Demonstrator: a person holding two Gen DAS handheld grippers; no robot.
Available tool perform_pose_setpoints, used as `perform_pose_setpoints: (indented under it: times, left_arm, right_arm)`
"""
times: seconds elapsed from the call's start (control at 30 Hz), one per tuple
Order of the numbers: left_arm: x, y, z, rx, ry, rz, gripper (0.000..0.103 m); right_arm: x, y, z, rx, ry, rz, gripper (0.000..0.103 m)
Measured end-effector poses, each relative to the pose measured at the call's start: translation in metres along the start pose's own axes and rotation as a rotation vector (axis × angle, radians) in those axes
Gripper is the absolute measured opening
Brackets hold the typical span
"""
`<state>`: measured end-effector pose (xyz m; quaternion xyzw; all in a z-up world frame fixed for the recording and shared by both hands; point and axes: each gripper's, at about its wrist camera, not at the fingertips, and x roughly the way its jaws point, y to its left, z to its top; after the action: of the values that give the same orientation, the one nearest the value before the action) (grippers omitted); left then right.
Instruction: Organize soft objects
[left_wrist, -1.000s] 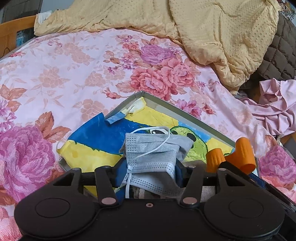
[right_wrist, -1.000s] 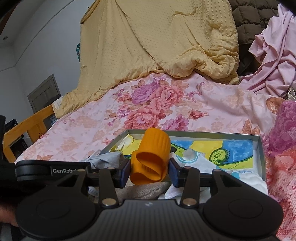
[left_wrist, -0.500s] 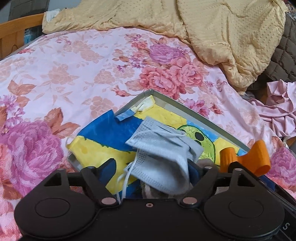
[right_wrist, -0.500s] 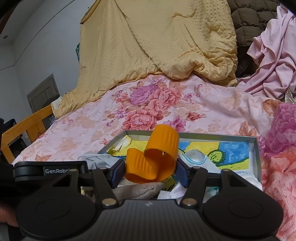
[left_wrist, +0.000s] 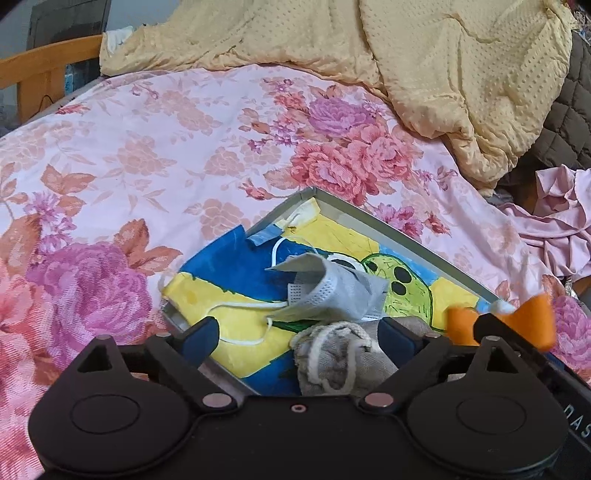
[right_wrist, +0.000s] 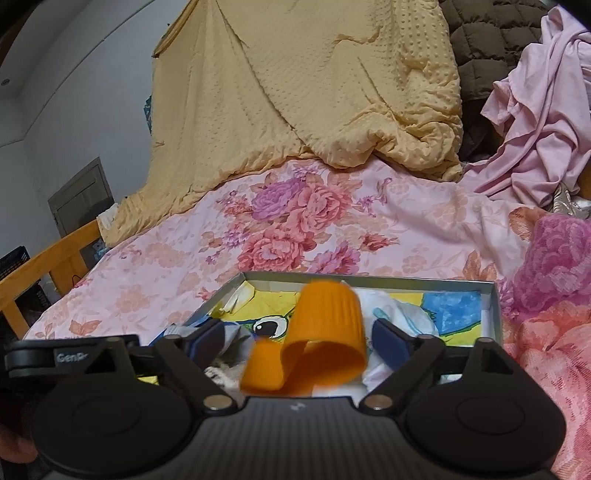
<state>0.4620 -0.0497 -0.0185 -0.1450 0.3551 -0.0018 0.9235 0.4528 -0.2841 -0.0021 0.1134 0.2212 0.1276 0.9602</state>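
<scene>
Nearest the right gripper, whose jaws are opening with nothing pressed between the pads, a curled orange rubbery strip sits blurred in the gap over the tray. It looks springy enough to uncurl, bounce off the white cloth beneath and hop over the low rim onto the bed. The left gripper is likewise opening, wide and gripping nothing; just ahead of it a grey face mask lies crumpled in the tray on the bright drawing, beside a beige drawstring pouch. The mask's white ear loop trails close to the left pad, so pulling away carelessly could snag it and drag the mask back out. The drawing's corner overhangs the tray edge — a brush there could shift everything. Farther off, the yellow blanket and pink cloth are well apart from all this.
</scene>
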Motion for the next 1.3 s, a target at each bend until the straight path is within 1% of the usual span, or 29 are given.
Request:
perform_pose_setpoints:
  times: [0.27,0.43,0.67,0.87,1.13,1.3]
  left_arm:
    - [-0.017,0.001,0.001,0.002,-0.018,0.019,0.097]
    - [-0.030,0.001,0.002,-0.006,-0.040,0.028,0.100]
    - [-0.055,-0.001,0.001,-0.003,-0.076,0.021,0.102]
    - [-0.079,-0.002,-0.006,0.009,-0.106,0.011,0.102]
    - [-0.111,0.001,-0.019,0.007,-0.135,-0.007,0.102]
    - [-0.128,0.003,-0.031,0.011,-0.146,0.000,0.102]
  right_arm:
    - [-0.012,-0.010,0.007,0.042,-0.017,-0.012,0.096]
    - [-0.023,-0.012,0.009,0.050,-0.036,-0.020,0.099]
    - [-0.047,-0.007,0.013,0.031,-0.072,-0.029,0.102]
    - [-0.071,-0.001,0.014,0.007,-0.099,-0.036,0.102]
    - [-0.099,0.015,0.005,-0.052,-0.105,-0.048,0.103]
    - [-0.119,0.025,-0.001,-0.074,-0.113,-0.043,0.103]
